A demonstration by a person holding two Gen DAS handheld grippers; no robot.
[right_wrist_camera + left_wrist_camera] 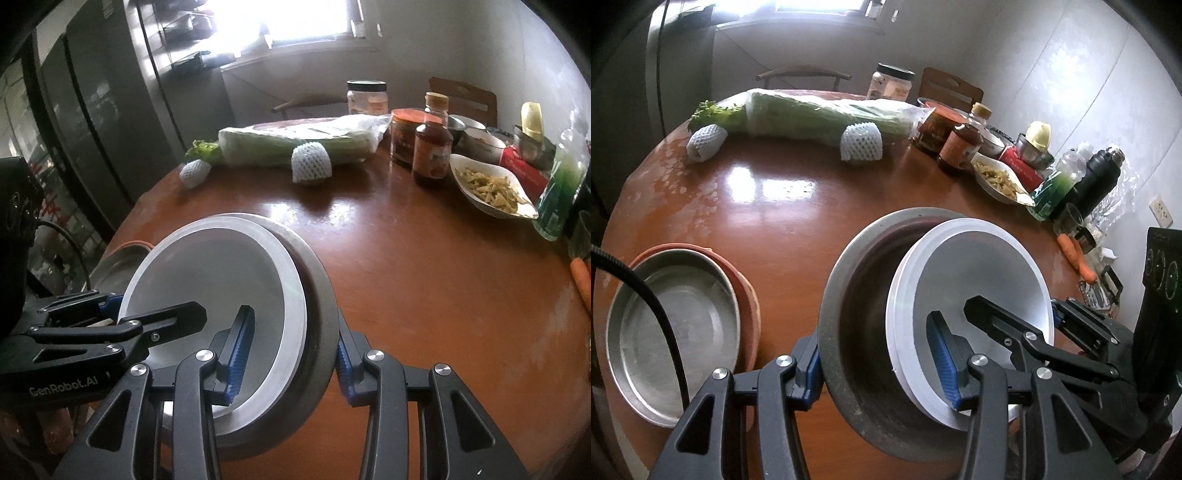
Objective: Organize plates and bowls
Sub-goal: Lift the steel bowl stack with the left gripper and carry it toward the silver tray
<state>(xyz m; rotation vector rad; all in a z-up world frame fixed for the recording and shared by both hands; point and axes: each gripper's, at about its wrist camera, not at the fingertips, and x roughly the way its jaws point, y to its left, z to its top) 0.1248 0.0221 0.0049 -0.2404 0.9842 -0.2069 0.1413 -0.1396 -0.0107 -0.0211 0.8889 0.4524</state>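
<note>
While seen from the left wrist, the left gripper (882, 369) pinches the near rim of a steel bowl (864, 321) with a white bowl (975, 280) nested inside; one pad outside the steel wall, one inside the white bowl. The right gripper (1012, 314) clamps the stack's far side, just right of it. Left of it sits a steel plate (672, 332) on an orange dish (746, 291), partly cut by a cable (657, 306); the table (783, 206) lies beyond.

From the right wrist, the right gripper (291, 354) is closed on the same stack's rim, steel bowl (321, 314) outside, white bowl (221, 280) inside. The left gripper (155, 317) enters from the left; its far pad is hidden. Whether the stack is clear of the table is hard to tell.
</note>
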